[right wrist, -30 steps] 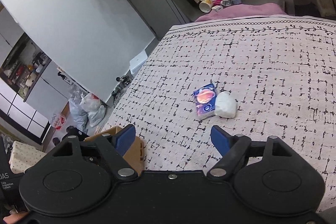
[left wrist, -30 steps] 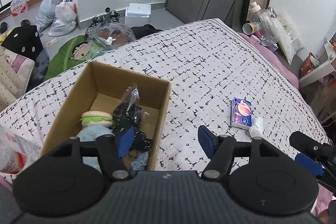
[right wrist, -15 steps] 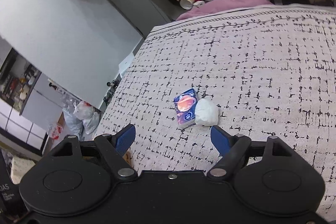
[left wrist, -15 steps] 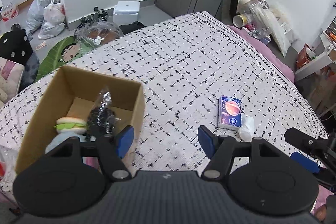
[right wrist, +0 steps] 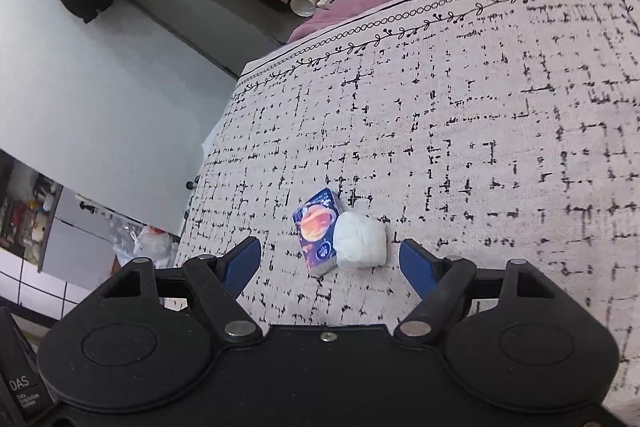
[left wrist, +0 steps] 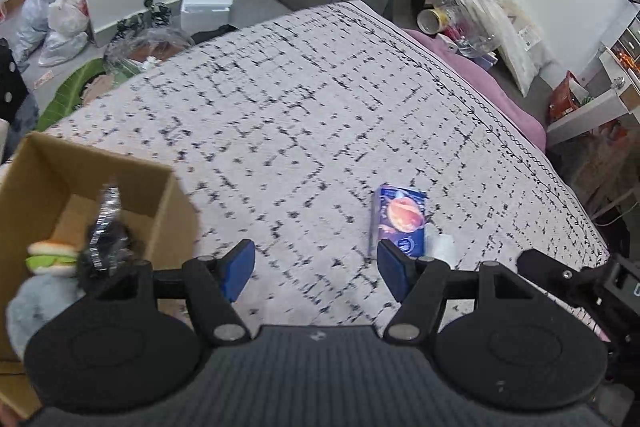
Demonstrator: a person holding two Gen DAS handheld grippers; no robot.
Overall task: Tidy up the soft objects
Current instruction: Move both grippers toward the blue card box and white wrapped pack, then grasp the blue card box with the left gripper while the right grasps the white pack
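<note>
Our right gripper (right wrist: pixel 330 263) carries nothing; its blue fingers (right wrist: pixel 242 263) stand apart and are closing slightly, with the bedspread (right wrist: pixel 480 131) bare between them. Our left gripper (left wrist: pixel 316 267) is likewise parted and empty. Compared with a second ago, the right gripper has dropped toward the bed and rolled, so the two loose items now sit just ahead of its fingers, roughly centred in the gap instead of farther up the cover. The left gripper has slid away from the cardboard box (left wrist: pixel 52 183), which now sits at the left edge of its view. We judge this an approach to the next pickup, not yet a grasp. The white wad (right wrist: pixel 360 241) is a pale, rounded, crumpled lump that looks compressible; it touches the side of a blue tissue pack (right wrist: pixel 316 235) printed with an orange planet, lying flat on the cover. The box already holds a burger plush (left wrist: pixel 52 253) and a dark crinkly bag (left wrist: pixel 106 231), well apart from the pair on the bed.
</note>
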